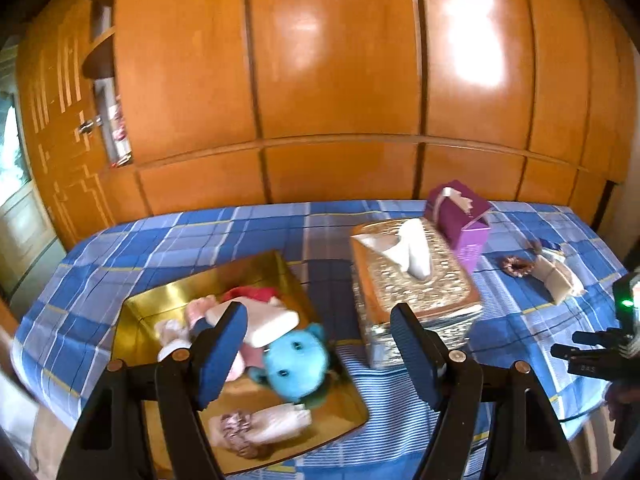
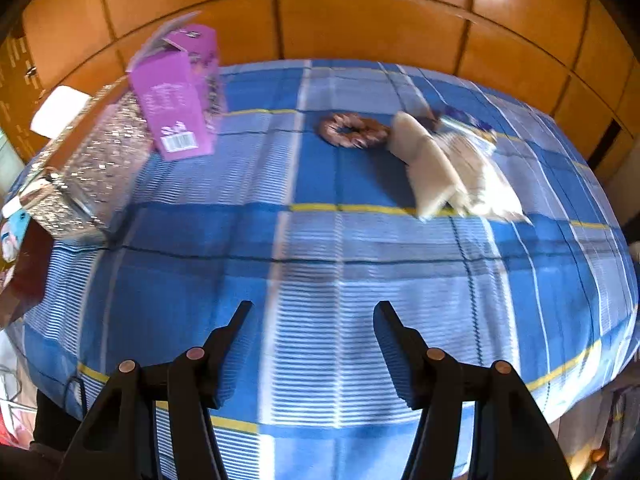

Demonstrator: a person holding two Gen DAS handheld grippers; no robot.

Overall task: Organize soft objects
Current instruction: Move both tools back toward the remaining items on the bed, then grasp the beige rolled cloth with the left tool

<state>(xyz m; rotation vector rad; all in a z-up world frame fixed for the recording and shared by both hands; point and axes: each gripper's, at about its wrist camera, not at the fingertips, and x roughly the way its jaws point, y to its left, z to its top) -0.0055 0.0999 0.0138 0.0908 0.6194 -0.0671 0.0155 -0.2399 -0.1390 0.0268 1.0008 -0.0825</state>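
A gold box [image 1: 168, 300] sits on the blue checked cloth [image 1: 160, 240] and holds a turquoise plush toy [image 1: 296, 364], a red and white soft toy [image 1: 260, 308], a brown scrunchie [image 1: 236, 432] and other soft pieces. My left gripper [image 1: 320, 320] hovers above the box's right side, open, nothing between its fingers. Further right on the cloth lie a brown scrunchie [image 2: 354, 130] and cream fabric pouches [image 2: 448, 168]. My right gripper [image 2: 312, 308] hangs open over bare cloth, well short of them, and shows at the far right [image 1: 592, 352] in the left wrist view.
A glittery silver tissue box [image 1: 412, 280] with a white tissue stands right of the gold box, seen too as the silver box [image 2: 88, 172]. A purple carton [image 2: 176, 100] leans against it. Orange wooden wardrobe doors [image 1: 320, 80] rise behind the table.
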